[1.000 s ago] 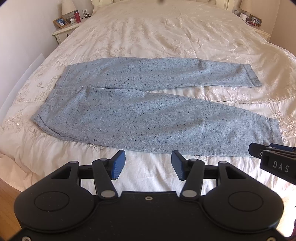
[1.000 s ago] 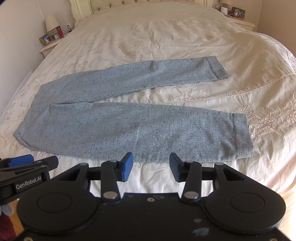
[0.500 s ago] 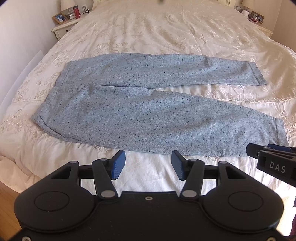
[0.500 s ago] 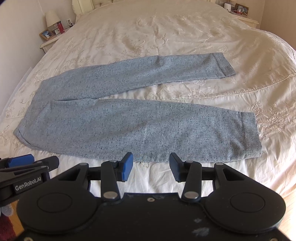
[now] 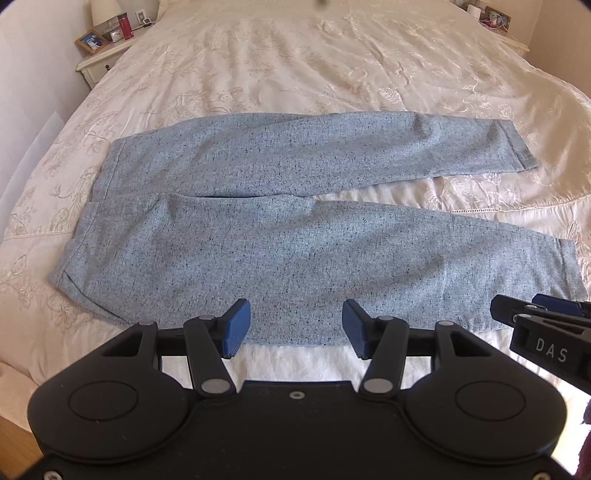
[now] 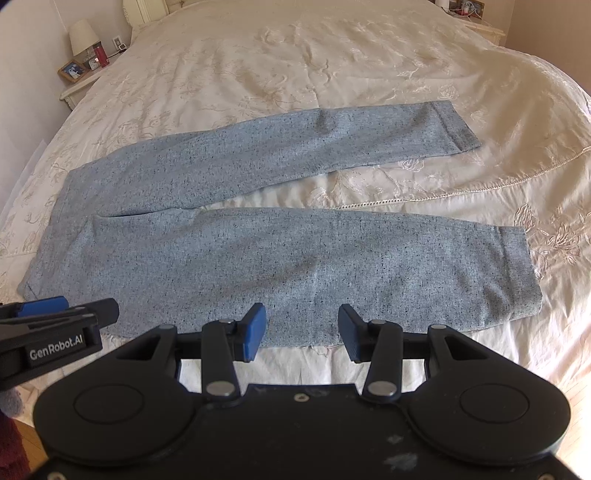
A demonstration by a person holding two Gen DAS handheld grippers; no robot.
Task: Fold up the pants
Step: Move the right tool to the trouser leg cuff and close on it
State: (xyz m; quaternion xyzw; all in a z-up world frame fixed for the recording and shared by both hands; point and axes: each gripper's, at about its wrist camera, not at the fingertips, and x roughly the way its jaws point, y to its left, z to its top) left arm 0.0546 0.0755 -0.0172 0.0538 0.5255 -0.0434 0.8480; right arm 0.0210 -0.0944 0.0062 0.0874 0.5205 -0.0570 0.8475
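Light blue speckled pants [image 5: 295,236] lie flat on the bed, waistband to the left, both legs spread apart and running right; they also show in the right wrist view [image 6: 280,251]. My left gripper [image 5: 291,328] is open and empty, hovering over the near edge of the near leg. My right gripper [image 6: 298,330] is open and empty over the same near edge, further right. Each gripper shows at the edge of the other's view: the right one [image 5: 543,325], the left one [image 6: 55,325].
The cream embroidered bedspread [image 5: 332,66] covers the whole bed. A nightstand [image 5: 103,55] with a lamp, photo frame and red bottle stands at the far left. Another nightstand [image 5: 495,18] is at the far right. Wooden floor [image 6: 576,417] shows by the bed's near edge.
Both grippers have moved forward and lower toward the pants' near edge; the pants now fill more of each view. The jaws stay open.
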